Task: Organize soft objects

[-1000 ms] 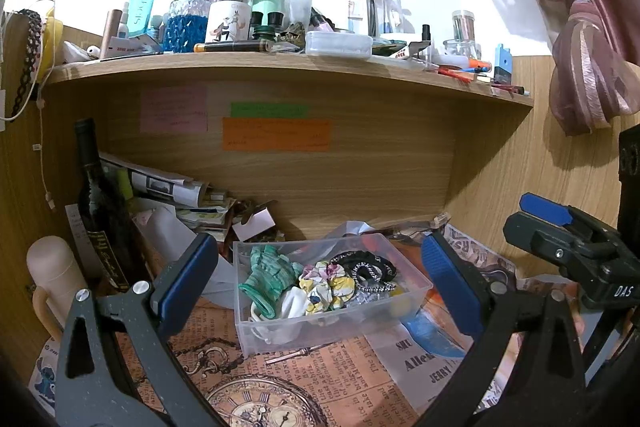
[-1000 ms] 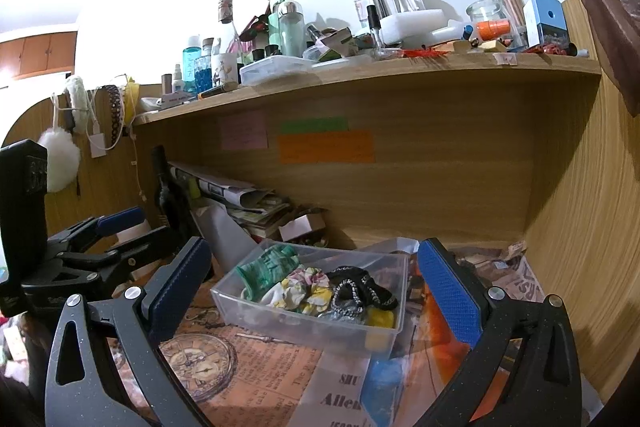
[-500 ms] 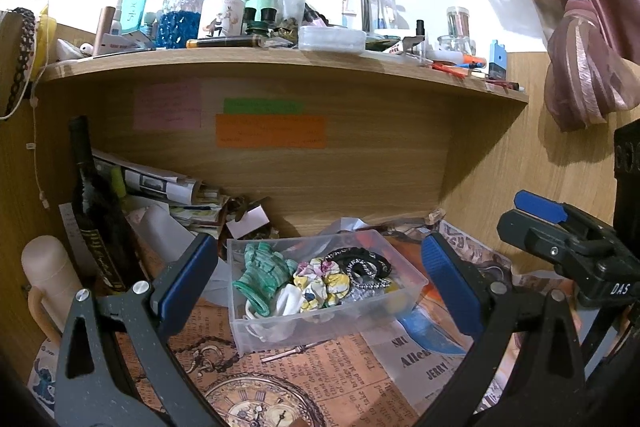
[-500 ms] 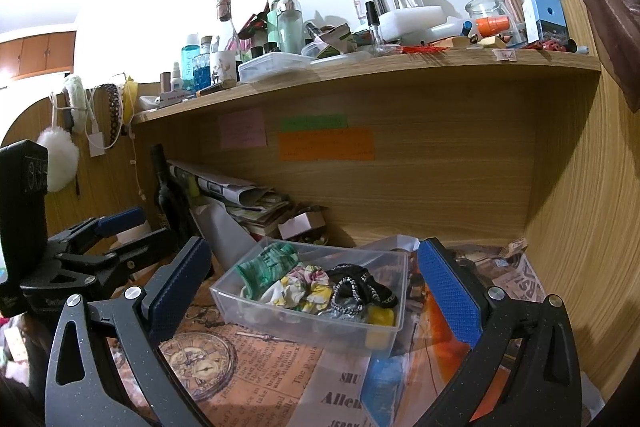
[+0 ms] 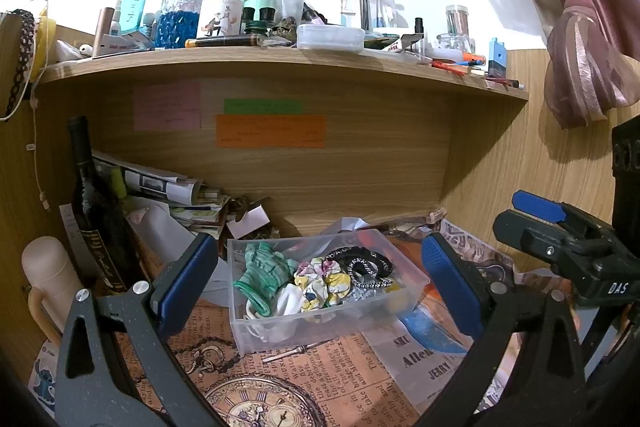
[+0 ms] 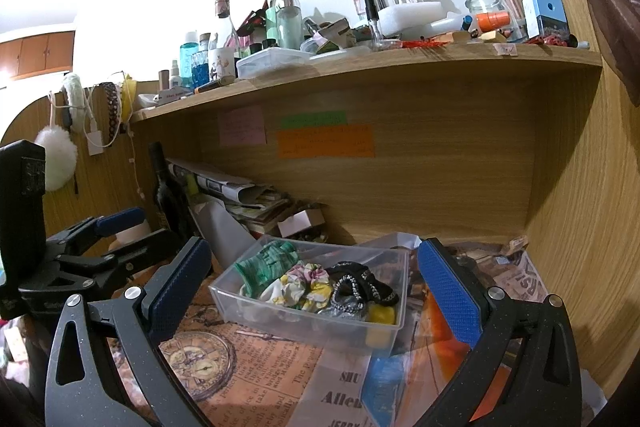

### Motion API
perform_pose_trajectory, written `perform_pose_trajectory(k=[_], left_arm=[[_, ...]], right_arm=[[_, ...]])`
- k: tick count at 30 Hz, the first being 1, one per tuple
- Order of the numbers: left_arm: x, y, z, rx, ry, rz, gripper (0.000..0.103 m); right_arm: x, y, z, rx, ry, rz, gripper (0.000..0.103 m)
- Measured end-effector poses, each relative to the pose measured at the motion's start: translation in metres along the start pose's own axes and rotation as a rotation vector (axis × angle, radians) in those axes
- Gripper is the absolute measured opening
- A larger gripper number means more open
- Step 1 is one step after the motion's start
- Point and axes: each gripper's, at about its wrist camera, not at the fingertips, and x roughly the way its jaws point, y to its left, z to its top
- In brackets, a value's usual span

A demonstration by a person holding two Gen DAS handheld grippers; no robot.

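A clear plastic box [image 5: 404, 297] [image 6: 280, 323] stands on the printed paper under the shelf. It holds a green scrunchie [image 5: 264, 273] [image 6: 268, 261], a floral scrunchie [image 5: 320, 281] [image 6: 306, 281], black hair ties [image 5: 364, 267] [image 6: 360, 287] and a yellow piece [image 6: 382, 315]. My left gripper [image 5: 320, 293] is open and empty, its jaws on either side of the box, short of it. My right gripper [image 6: 314, 289] is open and empty, also framing the box from in front. Each gripper shows at the edge of the other's view.
A dark wine bottle [image 5: 96, 211] [image 6: 166, 195], rolled papers [image 5: 160, 183] and a beige mug [image 5: 48, 275] crowd the left. The shelf [image 5: 280, 57] [image 6: 380, 61] above carries several bottles and jars. A wooden wall [image 6: 580, 207] closes the right. A pink curtain [image 5: 580, 39] hangs right.
The left wrist view has shifted slightly, with the box sitting a little more centred between the jaws. The right gripper has hardly moved. Both stay open.
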Motion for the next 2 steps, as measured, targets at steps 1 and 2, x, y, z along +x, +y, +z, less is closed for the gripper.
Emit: perform_pose_trajectory(k=[1,2], left_arm=[[0.0004,0.0005,0.0001,0.0,0.0,0.0,0.103],[0.0008,0.001,0.0,0.0,0.002,0.002,0.103]], right_arm=[[0.0011,-0.0007,-0.0004,0.0,0.003,0.001,0.103],[0.0023,-0.0011,-0.0012,0.0,0.006,-0.001,0.103]])
